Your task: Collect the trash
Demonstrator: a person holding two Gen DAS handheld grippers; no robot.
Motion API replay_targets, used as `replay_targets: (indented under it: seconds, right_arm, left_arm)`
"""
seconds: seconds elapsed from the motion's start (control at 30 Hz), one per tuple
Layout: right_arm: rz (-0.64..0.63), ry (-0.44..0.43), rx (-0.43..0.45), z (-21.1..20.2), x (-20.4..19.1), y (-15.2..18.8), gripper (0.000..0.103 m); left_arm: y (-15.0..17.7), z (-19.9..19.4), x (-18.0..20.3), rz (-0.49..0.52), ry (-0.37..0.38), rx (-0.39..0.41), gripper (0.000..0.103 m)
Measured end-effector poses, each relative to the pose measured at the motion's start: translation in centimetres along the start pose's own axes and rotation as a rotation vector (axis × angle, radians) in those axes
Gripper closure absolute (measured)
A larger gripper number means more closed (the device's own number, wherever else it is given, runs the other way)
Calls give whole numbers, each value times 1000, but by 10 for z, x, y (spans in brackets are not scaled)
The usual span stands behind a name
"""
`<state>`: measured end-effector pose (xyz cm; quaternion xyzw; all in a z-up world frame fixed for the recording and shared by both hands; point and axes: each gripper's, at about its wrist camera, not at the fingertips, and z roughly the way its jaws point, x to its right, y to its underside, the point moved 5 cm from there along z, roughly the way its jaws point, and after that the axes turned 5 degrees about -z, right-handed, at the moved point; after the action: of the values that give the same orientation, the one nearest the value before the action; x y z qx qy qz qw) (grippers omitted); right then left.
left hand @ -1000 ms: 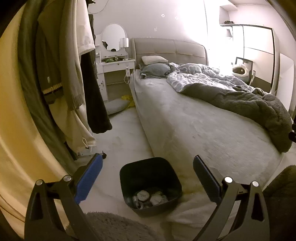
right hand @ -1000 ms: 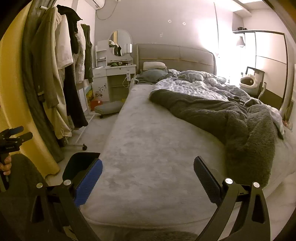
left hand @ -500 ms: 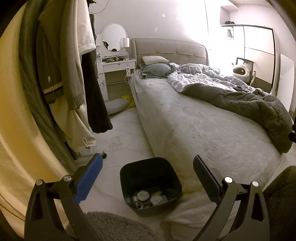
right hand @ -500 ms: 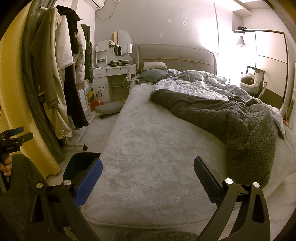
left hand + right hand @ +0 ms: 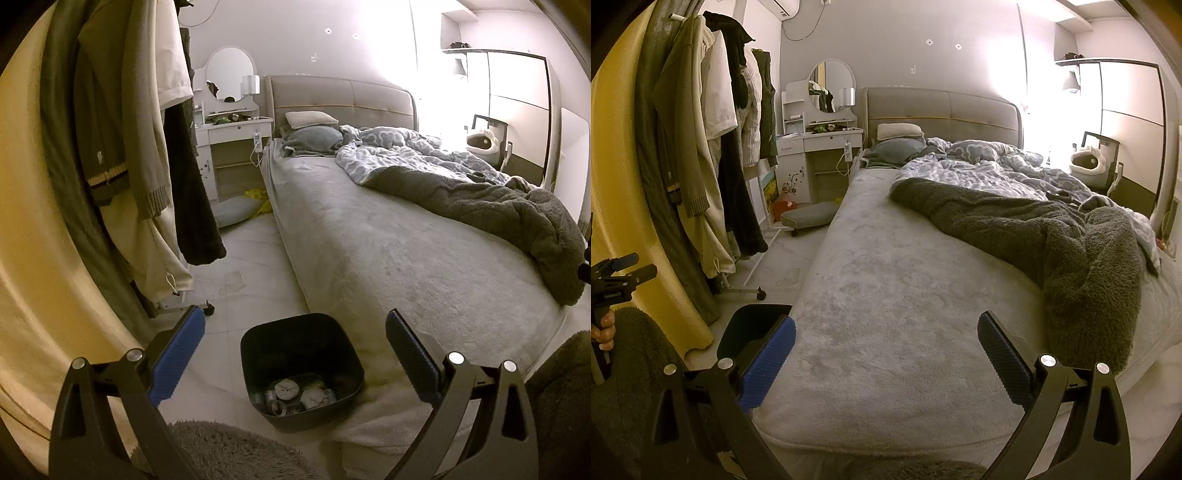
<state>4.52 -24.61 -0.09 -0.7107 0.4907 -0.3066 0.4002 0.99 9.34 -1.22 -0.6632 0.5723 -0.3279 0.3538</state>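
Note:
A black trash bin (image 5: 301, 369) stands on the floor at the bed's near left corner, with crumpled paper and wrappers (image 5: 295, 393) in its bottom. My left gripper (image 5: 295, 354) is open and empty, hovering above and in front of the bin. The bin's rim also shows in the right wrist view (image 5: 753, 328), left of the bed. My right gripper (image 5: 886, 363) is open and empty above the foot of the grey mattress (image 5: 905, 295). The left gripper also shows at the far left of the right wrist view (image 5: 620, 269).
A clothes rack with hanging coats (image 5: 129, 155) on wheels stands left of the bin. A yellow curtain (image 5: 624, 184) hangs at far left. A rumpled dark blanket (image 5: 1052, 240) lies on the bed's right side. A white dresser (image 5: 820, 147) and a floor cushion (image 5: 809, 216) are at the far end.
The left wrist view has shifted slightly and brightened; the bin stays between the fingers. The right gripper has barely moved. Both stay open.

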Motion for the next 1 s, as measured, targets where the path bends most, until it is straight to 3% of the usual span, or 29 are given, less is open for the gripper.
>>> replay_targets:
  seconds: [1.0]
  right_arm:
    - [1, 1, -1, 0, -1, 0, 3]
  left_arm:
    - [0, 0, -1, 16, -3, 2, 3]
